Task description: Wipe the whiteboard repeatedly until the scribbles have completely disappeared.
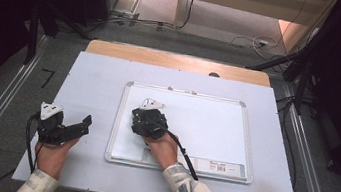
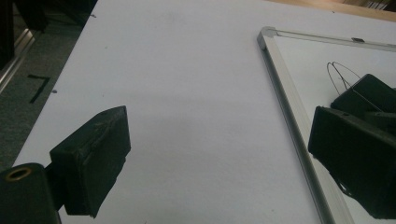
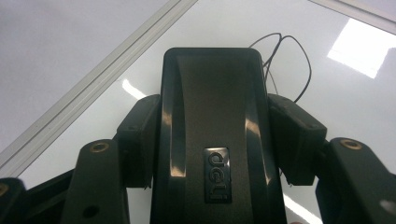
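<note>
- A black eraser [image 3: 212, 140] with a "deli" badge sat clamped between the two pads of the right claw [image 3: 212, 135], one pad pressed against each long side.
- The eraser rested over the whiteboard [image 1: 214, 127], in the board's left part, toward its 9 o'clock edge.
- Seen from the high view, the right claw [image 1: 148, 121] stood over the board, the person's right hand [image 1: 163, 148] behind it at 5 o'clock.
- A thin scribbled line [image 3: 285, 60] was drawn on the board just beyond the eraser, at its 1 o'clock in the right claw's own view.
- The whiteboard lay flat in the middle of the bench [image 1: 90, 74], with a silver frame [image 2: 289, 116] round it and a small label [image 1: 221, 167] on its near edge.
- The left claw [image 1: 81, 126] was held off the board at its 9 o'clock, over bare bench, by the left hand [image 1: 52, 152].
- Its jaws stood wide apart with nothing between them, one pad [image 2: 93, 158] low on the left of its own view.
- A black mark [image 1: 47, 77] sat on the floor at the bench's 9 o'clock.
</note>
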